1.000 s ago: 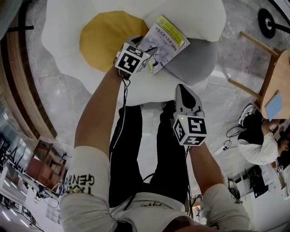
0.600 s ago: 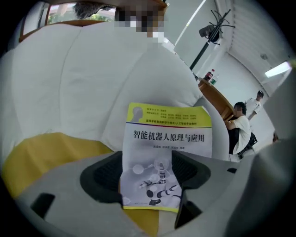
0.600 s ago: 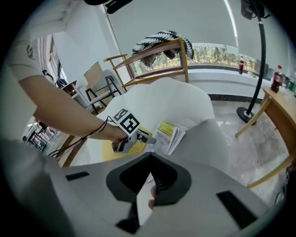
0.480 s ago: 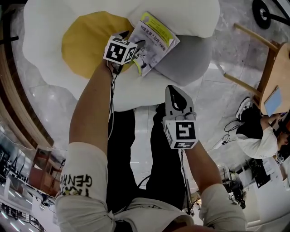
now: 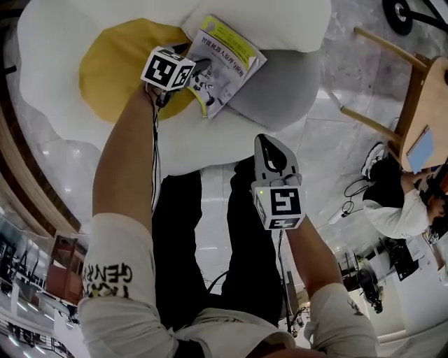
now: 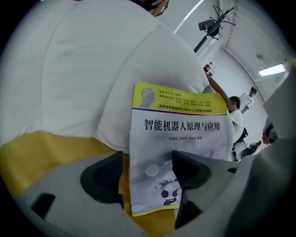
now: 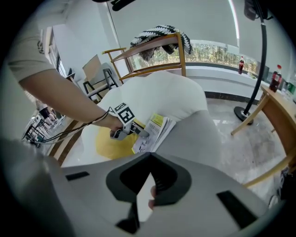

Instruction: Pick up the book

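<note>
A book (image 5: 222, 59) with a grey-white cover and a yellow-green top band leans on a white cushion (image 5: 280, 21), over the yellow yolk (image 5: 112, 70) of an egg-shaped cushion. My left gripper (image 5: 199, 70) is at the book's lower end. In the left gripper view its jaws stand wide apart (image 6: 147, 178), with the book's (image 6: 178, 139) lower part between them and no pad pressing on it. My right gripper (image 5: 271, 148) hangs over the person's lap, apart from the book, its jaws together and empty (image 7: 150, 157). The right gripper view shows the book (image 7: 155, 128) and the left gripper (image 7: 138, 131) ahead.
A grey cushion (image 5: 280, 91) lies under the book's right side. A wooden chair frame (image 5: 399, 91) stands at the right on the marble floor (image 5: 329, 147). A seated person (image 5: 392, 210) is at the right edge. My own dark-trousered legs (image 5: 210, 231) fill the middle.
The left gripper has sunk closer to the book, so its jaws now straddle the lower end. The right gripper has dropped a little and rolled slightly.
</note>
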Demonstrator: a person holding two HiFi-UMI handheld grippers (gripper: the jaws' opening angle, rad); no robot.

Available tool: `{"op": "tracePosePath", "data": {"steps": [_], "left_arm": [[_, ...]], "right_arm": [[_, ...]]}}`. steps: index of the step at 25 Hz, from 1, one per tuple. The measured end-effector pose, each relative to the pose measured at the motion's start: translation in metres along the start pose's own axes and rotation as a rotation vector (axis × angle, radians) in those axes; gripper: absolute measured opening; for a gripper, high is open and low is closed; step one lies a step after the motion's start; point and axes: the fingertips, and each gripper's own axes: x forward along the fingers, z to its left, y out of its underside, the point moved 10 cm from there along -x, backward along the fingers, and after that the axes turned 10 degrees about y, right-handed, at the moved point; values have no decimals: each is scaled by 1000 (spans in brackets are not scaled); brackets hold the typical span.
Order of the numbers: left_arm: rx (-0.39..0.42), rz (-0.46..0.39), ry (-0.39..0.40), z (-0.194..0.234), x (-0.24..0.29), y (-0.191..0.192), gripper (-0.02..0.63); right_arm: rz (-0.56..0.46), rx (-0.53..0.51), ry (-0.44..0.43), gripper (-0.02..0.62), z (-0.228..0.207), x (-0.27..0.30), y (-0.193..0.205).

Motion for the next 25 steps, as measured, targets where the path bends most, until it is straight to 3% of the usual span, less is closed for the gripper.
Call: {"op": "tracePosePath", "data": {"steps": [5, 12, 15, 17, 21, 25], "left_arm": [[49, 14, 39, 2, 5, -4, 327], [-3, 6, 68, 3, 3, -2, 303], [21, 72, 30, 2, -9, -5, 180], [49, 108, 51, -3, -18, -2, 116], [142, 194, 102, -19, -34, 0, 81], [152, 205, 106, -32, -41, 5, 77]], "right_arm": [[1, -31, -43, 25, 10, 0, 7], [7, 9, -20, 25, 15, 6, 11], [9, 28, -17, 25, 16, 5, 12], [12, 36, -27, 25, 19, 4, 11], [14, 30, -40, 25, 27, 6, 2], [3, 37, -51, 25, 37, 3, -14]]}}
